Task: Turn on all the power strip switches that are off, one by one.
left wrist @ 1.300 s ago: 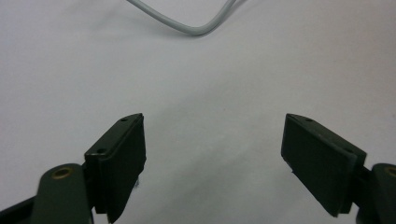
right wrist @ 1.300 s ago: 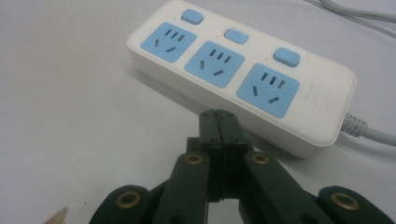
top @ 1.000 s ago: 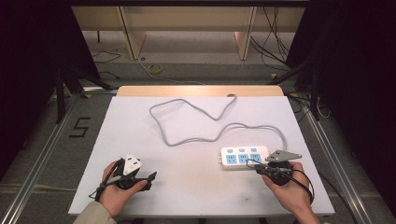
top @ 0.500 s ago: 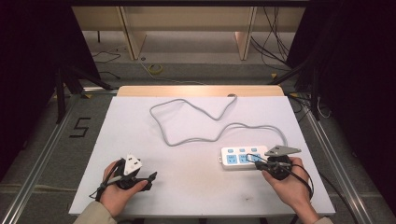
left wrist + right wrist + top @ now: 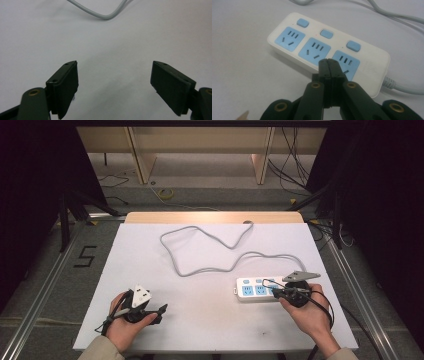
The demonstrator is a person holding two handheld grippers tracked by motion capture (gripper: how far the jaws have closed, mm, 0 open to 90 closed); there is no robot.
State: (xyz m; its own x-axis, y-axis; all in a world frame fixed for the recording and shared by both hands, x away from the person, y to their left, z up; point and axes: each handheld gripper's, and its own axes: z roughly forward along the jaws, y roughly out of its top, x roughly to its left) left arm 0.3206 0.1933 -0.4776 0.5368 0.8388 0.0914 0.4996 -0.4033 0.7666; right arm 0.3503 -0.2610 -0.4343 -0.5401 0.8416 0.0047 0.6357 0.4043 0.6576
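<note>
The white three-socket power strip with blue outlet faces and blue switches [image 5: 261, 289] lies at the right of the white table [image 5: 200, 320], its grey cable [image 5: 210, 247] looping away. The right gripper [image 5: 329, 65], jaws pressed together and empty, hovers at the nearest socket; judged, a switch press comes next, needing a short advance. The left gripper [image 5: 113, 82] rests with jaws wide apart; contact with the strip cannot be made out.

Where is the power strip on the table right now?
In the high view the power strip lies at the table's near right, just left of the right gripper, whose shut jaws hover over its rightmost socket.
</note>
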